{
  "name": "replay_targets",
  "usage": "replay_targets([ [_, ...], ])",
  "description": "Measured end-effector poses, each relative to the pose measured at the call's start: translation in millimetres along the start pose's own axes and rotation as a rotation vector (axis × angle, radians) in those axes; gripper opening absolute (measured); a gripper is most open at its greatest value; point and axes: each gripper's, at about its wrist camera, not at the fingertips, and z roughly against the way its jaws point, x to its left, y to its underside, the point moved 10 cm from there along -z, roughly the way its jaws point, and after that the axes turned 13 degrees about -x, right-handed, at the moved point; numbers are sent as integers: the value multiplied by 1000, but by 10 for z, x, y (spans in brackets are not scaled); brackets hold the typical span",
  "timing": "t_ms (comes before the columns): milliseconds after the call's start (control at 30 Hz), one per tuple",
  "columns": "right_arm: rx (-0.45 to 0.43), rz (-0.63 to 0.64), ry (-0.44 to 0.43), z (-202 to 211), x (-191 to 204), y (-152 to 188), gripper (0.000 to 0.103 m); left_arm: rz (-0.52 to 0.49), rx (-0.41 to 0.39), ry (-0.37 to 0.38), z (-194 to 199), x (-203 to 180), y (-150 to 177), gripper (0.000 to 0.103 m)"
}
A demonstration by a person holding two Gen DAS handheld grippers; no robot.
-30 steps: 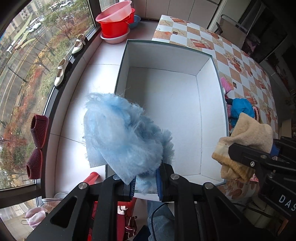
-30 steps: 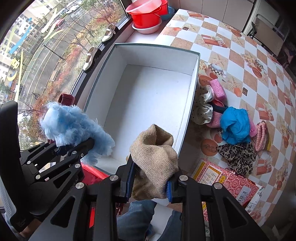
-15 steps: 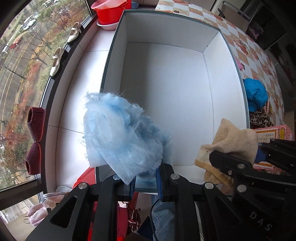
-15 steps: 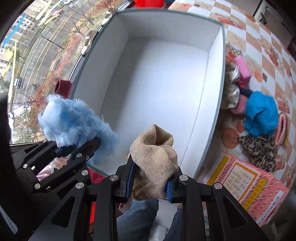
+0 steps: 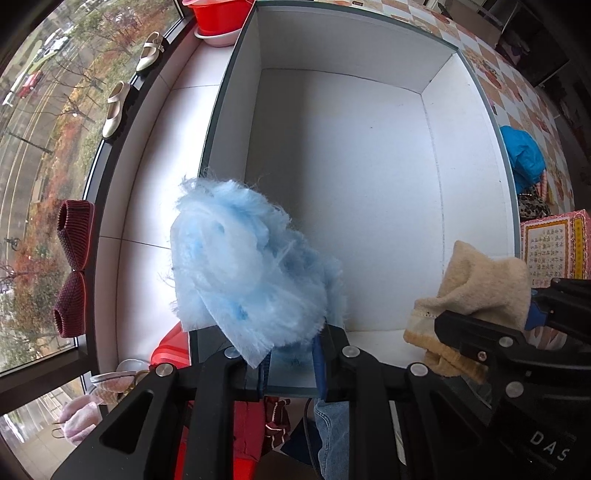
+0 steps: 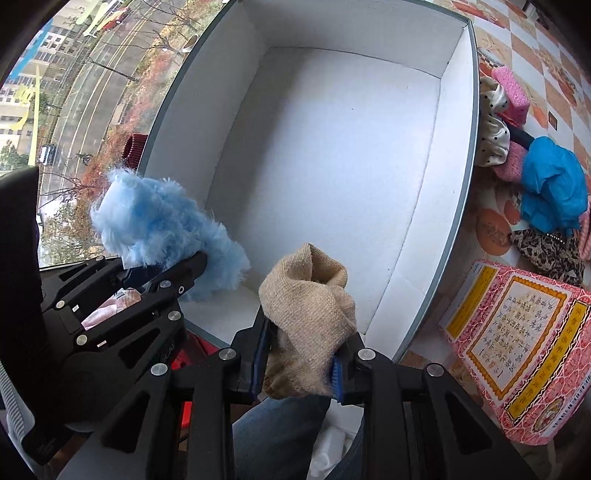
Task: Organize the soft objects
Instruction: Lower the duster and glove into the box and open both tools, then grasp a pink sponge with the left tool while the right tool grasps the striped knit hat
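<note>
My left gripper [image 5: 291,363] is shut on a fluffy light-blue cloth [image 5: 243,273], held above the near left corner of a big white open box [image 5: 354,177]. My right gripper [image 6: 301,369] is shut on a beige knitted cloth [image 6: 306,317], held above the box's near edge. Each gripper shows in the other's view: the blue cloth [image 6: 159,221] at left, the beige cloth [image 5: 480,291] at right. The box [image 6: 332,162] has nothing inside.
Right of the box, on a checkered tablecloth [image 6: 517,48], lie a bright blue cloth [image 6: 554,184], a pink sponge [image 6: 511,94], a polka-dot cloth [image 6: 493,122], a leopard-print cloth [image 6: 546,247] and a pink printed carton [image 6: 517,343]. Shoes [image 5: 116,110] and red basins [image 5: 218,14] stand on the left sill.
Both grippers have moved forward toward the box, with their cloths still gripped. The box now fills more of both views.
</note>
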Motion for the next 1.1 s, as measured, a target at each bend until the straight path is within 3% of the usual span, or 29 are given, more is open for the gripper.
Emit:
replay_targets([
  [267, -29, 30, 24, 50, -6, -22, 29, 12, -22, -3, 11, 20, -12, 27],
  [367, -41, 46, 33, 81, -11, -25, 29, 18, -30, -2, 25, 19, 8, 37],
  [433, -48, 51, 38, 108, 40, 4, 29, 12, -33, -5, 41, 12, 20, 53],
  [500, -54, 56, 41, 120, 124, 33, 30, 7, -38, -9, 68, 11, 15, 59],
  [567, -66, 60, 55, 146, 116, 21, 36, 9, -46, -16, 95, 29, 8, 60],
  [600, -72, 60, 65, 163, 87, 16, 43, 14, -46, -12, 105, 36, 12, 62],
  [700, -97, 35, 82, 219, 6, -24, 64, 51, -22, 14, 103, 70, 35, 82],
  [767, -121, 12, 78, 287, -28, -45, 86, 80, -27, 12, 127, 125, 32, 84],
  [800, -146, -7, 59, 345, -37, -74, 103, 94, -29, 18, 147, 137, 19, 85],
  [900, -195, -39, 19, 481, -30, -148, 103, 137, -48, 39, 242, 154, -44, 90],
  [1100, -263, -40, 11, 774, -36, -312, 103, 150, -119, 49, 515, 103, -294, 91],
])
